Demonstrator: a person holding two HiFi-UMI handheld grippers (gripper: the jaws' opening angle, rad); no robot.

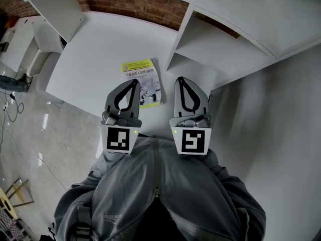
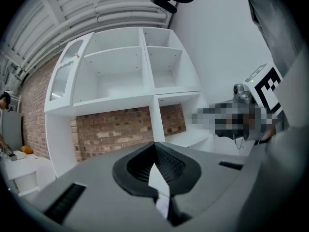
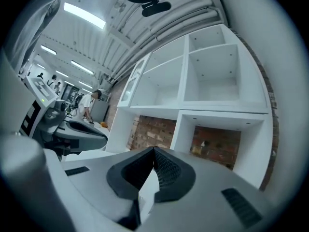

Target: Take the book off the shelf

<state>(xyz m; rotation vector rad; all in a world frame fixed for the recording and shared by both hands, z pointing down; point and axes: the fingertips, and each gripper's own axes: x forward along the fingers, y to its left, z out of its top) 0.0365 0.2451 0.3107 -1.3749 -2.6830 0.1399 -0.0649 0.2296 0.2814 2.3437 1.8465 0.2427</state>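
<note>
**Grey jacket in foreground; both sets of jaws closed, nothing held**

The left gripper covers the 7 o'clock corner of the book, and the cover print is unreadable. The book lies flat on the white table, clear of the shelf at 2 o'clock. The right gripper is also closed and empty.

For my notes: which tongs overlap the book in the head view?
The left tongs, whose tips cover the lower left part of the book; the right tongs stand beside it, clear of the cover.
</note>
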